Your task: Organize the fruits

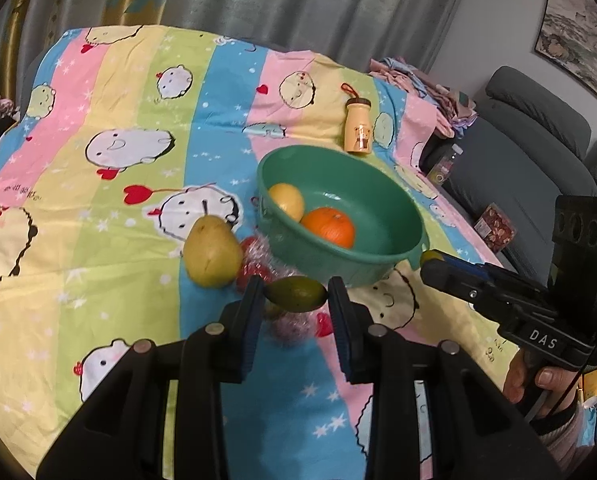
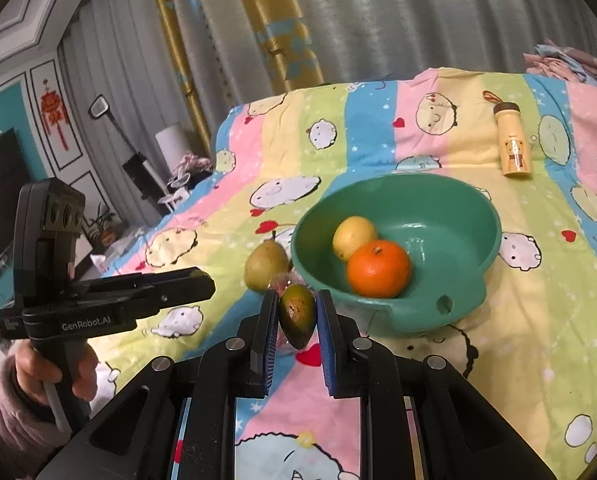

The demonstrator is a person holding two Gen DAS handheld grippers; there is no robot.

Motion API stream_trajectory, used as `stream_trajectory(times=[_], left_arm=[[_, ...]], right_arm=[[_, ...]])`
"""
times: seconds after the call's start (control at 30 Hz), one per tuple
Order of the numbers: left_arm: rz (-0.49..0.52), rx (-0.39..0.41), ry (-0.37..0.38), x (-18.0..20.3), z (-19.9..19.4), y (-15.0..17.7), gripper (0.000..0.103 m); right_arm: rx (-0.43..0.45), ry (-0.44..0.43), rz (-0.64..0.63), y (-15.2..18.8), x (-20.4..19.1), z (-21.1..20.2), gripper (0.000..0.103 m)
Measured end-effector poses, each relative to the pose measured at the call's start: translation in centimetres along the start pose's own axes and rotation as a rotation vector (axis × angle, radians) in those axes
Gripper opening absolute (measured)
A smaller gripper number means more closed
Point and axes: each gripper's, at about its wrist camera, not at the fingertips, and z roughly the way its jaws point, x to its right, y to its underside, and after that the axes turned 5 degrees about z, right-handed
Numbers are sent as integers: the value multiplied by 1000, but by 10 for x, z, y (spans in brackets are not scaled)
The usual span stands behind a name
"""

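Observation:
A green bowl [image 1: 378, 256] [image 2: 474, 216] on the striped cloth holds an orange [image 1: 328, 227] [image 2: 378, 268] and a yellow fruit [image 1: 286, 201] [image 2: 354, 237]. A yellow-green pear [image 1: 212, 254] [image 2: 265, 266] lies left of the bowl beside plastic-wrapped red fruit [image 1: 254, 264]. My left gripper [image 1: 296, 298] is shut on a dark green fruit [image 1: 296, 294], held above the cloth. My right gripper [image 2: 297, 312] is shut on a green mango [image 2: 297, 316] near the bowl's front rim; in the left wrist view it reaches in from the right [image 1: 432, 262].
A small beige bottle [image 1: 358, 126] [image 2: 512, 142] stands behind the bowl. A grey sofa [image 1: 538, 152] lies to the right of the bed, with a pile of clothes [image 1: 430, 88] at the far corner. Curtains hang behind.

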Motion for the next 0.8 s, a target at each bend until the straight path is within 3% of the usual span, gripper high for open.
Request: stream_trajectory(times=[0.53, 0.8], left_arm=[[60, 16, -15, 17, 26, -42, 32], [69, -10, -22, 23, 50, -66, 32]], right_arm=[[92, 56, 4, -44, 11, -5, 21], [83, 67, 34, -56, 31, 11, 21]])
